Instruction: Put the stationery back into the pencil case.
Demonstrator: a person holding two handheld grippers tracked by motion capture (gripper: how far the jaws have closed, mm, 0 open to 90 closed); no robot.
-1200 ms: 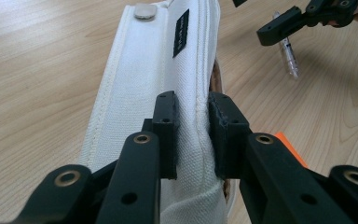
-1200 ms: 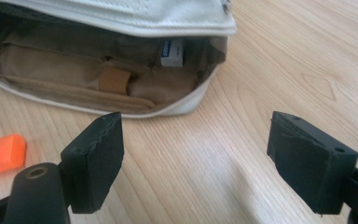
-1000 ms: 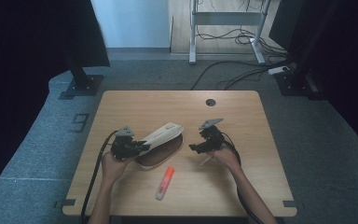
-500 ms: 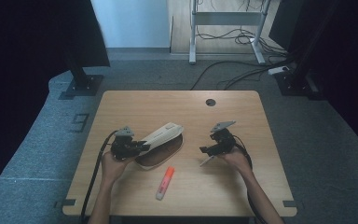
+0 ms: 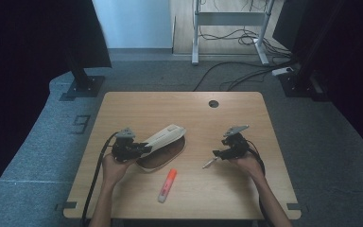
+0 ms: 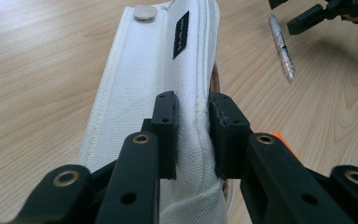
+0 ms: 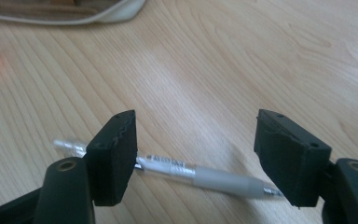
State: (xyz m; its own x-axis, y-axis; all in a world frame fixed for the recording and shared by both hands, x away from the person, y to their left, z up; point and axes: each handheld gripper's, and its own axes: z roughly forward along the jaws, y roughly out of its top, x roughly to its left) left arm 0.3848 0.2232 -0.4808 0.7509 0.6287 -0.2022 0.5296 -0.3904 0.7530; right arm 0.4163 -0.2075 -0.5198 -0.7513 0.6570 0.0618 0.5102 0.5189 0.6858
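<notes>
A: Left gripper [image 5: 139,148] status?

B: Jaws clamped on the white fabric flap of the pencil case [image 5: 163,138]. In the left gripper view the pads [image 6: 167,122] pinch a fold of the canvas [image 6: 144,84] just beside its stitched seam. The flap is held up at a slant; the brown inside of the case lies open on the table [image 5: 179,106] below it.

A: And the right gripper [image 5: 220,154]?

B: Jaws apart and gripping nothing. They have just been closing, but a wide gap remains. In the right gripper view the pen [image 7: 186,171] lies flat on the wood between the two jaws, crosswise to them, with no pad pressing on it.

A: Where is the pen on the table?

B: Right of the case, well apart from it, just at the tips of the right gripper [image 7: 200,154]. The high view shows it as a pale sliver [image 5: 209,163] pointing toward the near edge. The left gripper view shows it as a clear barrel [image 6: 280,44] beyond the flap.

A: Anything else on the surface?

B: An orange highlighter [image 5: 167,185] lies near the front edge, below the case and touching nothing. A round cable hole [image 5: 213,103] sits at the far side of the table.
</notes>
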